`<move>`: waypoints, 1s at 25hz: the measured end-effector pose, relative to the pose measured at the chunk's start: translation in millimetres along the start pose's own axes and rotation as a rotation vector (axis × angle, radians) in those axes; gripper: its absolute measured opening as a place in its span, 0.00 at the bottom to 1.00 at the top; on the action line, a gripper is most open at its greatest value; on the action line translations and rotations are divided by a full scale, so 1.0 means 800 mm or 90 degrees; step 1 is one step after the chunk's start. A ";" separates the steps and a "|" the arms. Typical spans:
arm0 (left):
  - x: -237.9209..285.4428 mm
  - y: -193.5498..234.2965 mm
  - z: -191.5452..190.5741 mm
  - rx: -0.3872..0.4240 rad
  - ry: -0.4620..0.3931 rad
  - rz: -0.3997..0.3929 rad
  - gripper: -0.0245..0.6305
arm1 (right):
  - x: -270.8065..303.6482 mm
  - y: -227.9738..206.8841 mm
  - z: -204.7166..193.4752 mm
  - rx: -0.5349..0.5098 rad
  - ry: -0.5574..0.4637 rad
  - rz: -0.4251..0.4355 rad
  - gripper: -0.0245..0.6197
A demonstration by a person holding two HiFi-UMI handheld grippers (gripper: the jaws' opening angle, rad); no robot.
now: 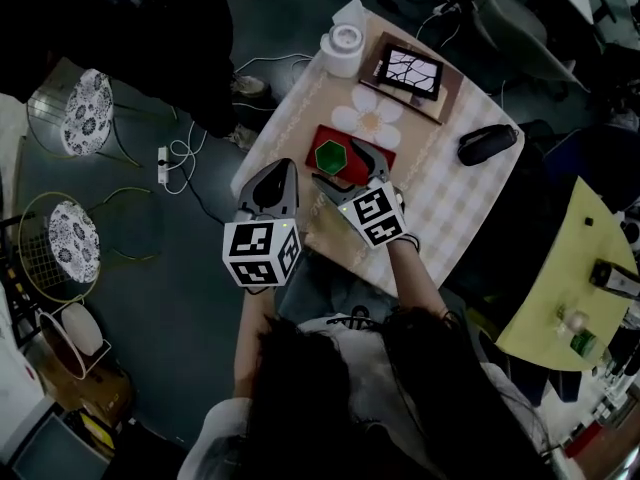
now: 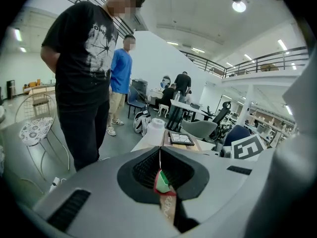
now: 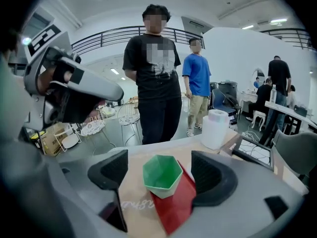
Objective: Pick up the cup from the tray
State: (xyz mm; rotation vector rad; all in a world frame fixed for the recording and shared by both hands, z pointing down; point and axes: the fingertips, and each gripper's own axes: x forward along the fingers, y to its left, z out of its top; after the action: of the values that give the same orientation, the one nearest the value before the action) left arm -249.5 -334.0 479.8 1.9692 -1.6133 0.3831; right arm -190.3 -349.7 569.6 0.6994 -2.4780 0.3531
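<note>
A green hexagonal cup [image 1: 330, 156] stands on a red tray [image 1: 372, 158] near the front edge of the checked table [image 1: 450, 198]. In the right gripper view the cup [image 3: 162, 173] sits on the tray [image 3: 174, 205] between the two black pads, with a gap on each side. My right gripper [image 1: 346, 175] [image 3: 161, 168] is open around it. Left of the tray, at the table's edge, my left gripper [image 1: 282, 171] [image 2: 159, 153] has its pads pressed together with nothing held. A sliver of the cup [image 2: 161, 181] shows beyond them.
Behind the tray lie a white flower-shaped mat [image 1: 368, 118], a white paper roll [image 1: 343, 48], a framed picture on a brown board [image 1: 410, 71] and a black pouch [image 1: 487, 143]. A person in black [image 3: 154, 78] stands past the table's far side. Wire chairs [image 1: 80, 108] stand at the left.
</note>
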 end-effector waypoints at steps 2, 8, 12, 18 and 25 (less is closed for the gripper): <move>0.007 0.005 0.001 -0.003 0.001 0.001 0.05 | 0.012 -0.001 -0.008 -0.008 0.013 0.003 0.63; 0.021 0.015 -0.002 0.001 0.011 0.006 0.05 | 0.037 -0.004 -0.018 -0.038 0.031 -0.004 0.63; 0.023 0.019 -0.007 -0.006 0.017 0.009 0.05 | 0.046 -0.002 -0.030 -0.057 0.053 -0.006 0.63; 0.025 0.018 -0.008 -0.007 0.020 0.002 0.05 | 0.055 -0.004 -0.039 -0.054 0.072 -0.005 0.62; 0.021 0.020 -0.009 -0.002 0.024 0.000 0.05 | 0.056 -0.003 -0.043 -0.070 0.087 -0.011 0.58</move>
State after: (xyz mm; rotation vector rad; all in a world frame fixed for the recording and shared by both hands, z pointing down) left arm -259.7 -345.2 498.6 1.9479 -1.5892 0.4149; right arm -206.9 -357.2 623.1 0.6295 -2.3412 0.2475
